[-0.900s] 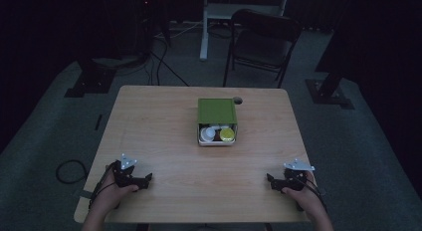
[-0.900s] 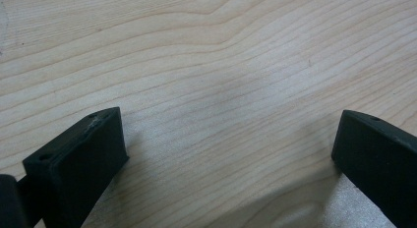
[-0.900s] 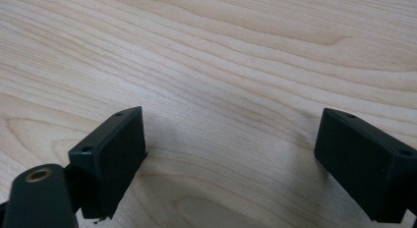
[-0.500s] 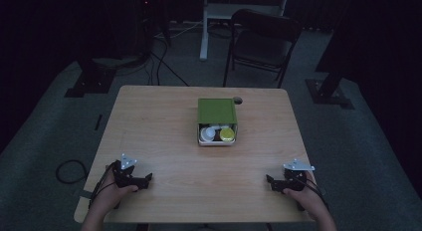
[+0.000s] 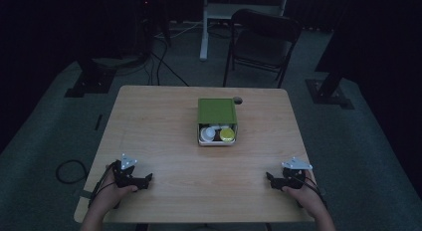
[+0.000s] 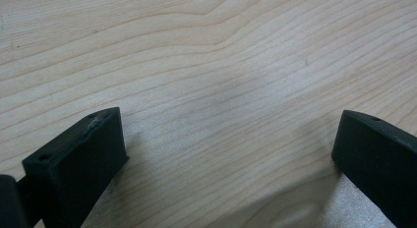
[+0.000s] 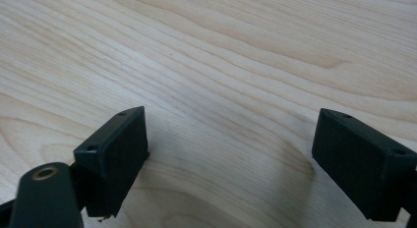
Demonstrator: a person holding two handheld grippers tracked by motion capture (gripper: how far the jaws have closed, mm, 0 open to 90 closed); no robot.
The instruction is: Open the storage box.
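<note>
A green box [image 5: 217,120] sits at the middle of the wooden table [image 5: 164,121], its near end open on a white jar [image 5: 207,134] and a yellow-lidded jar [image 5: 227,135]. My left gripper [image 5: 147,180] rests near the front left corner, held by a hand, well short of the box. My right gripper [image 5: 269,179] rests near the front right corner, also in a hand. In the left gripper view the gripper [image 6: 228,144] stands open over bare wood. The right gripper [image 7: 231,149] is open too, with nothing between its jaws.
A small dark round object [image 5: 238,100] lies just behind the box at the table's far edge. A black folding chair [image 5: 261,42] stands beyond the table, with stand bases [image 5: 84,84] and cables on the dark floor around it.
</note>
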